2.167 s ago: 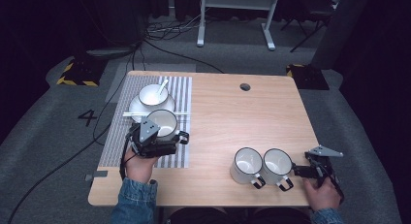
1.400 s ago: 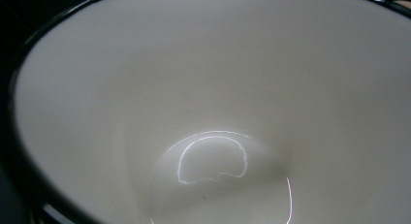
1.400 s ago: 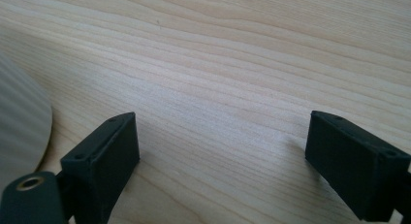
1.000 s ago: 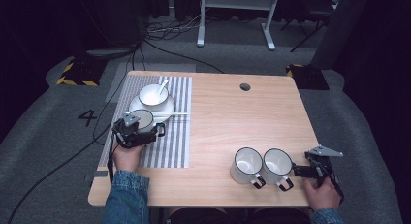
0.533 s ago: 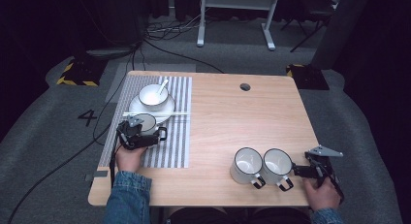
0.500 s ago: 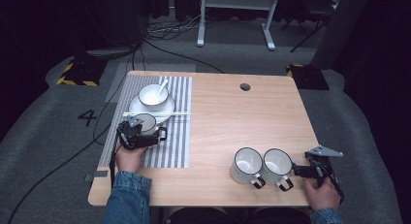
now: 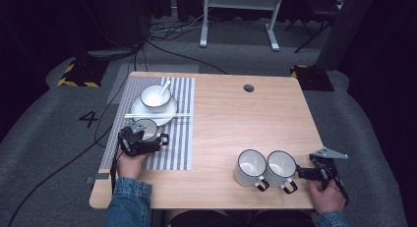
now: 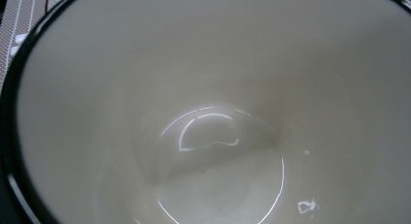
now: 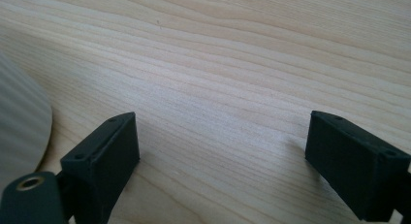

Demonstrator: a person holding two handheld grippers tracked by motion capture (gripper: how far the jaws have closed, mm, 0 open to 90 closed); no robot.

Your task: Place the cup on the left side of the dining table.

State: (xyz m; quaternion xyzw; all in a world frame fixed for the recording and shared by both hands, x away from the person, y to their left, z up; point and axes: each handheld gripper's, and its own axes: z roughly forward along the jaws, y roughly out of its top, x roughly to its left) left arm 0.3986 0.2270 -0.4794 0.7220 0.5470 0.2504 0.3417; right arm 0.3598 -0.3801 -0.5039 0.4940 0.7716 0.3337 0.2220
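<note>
A white mug with a black rim (image 7: 145,128) stands on the striped placemat (image 7: 178,138), just in front of the plate. My left gripper (image 7: 150,139) is shut on it from the near side. The left gripper view looks straight into the mug's glossy white inside (image 8: 213,117), and the jaws are hidden there. Two more white mugs (image 7: 251,166) (image 7: 280,165) stand side by side near the front right. My right gripper (image 7: 306,174) rests open on the wood just right of them, its jaws wide apart (image 9: 223,161) over bare table, with a mug wall (image 9: 19,122) at the left.
A white bowl with a spoon (image 7: 156,96) sits on a plate (image 7: 169,111) at the back of the placemat, with chopsticks (image 7: 157,116) lying across the plate's front. A cable hole (image 7: 249,88) marks the table's far middle. The table's front edge is close to both hands.
Over the first second my left gripper carried the mug left across the placemat and lowered it in front of the plate. Since then it has held still. The right gripper has not moved.
</note>
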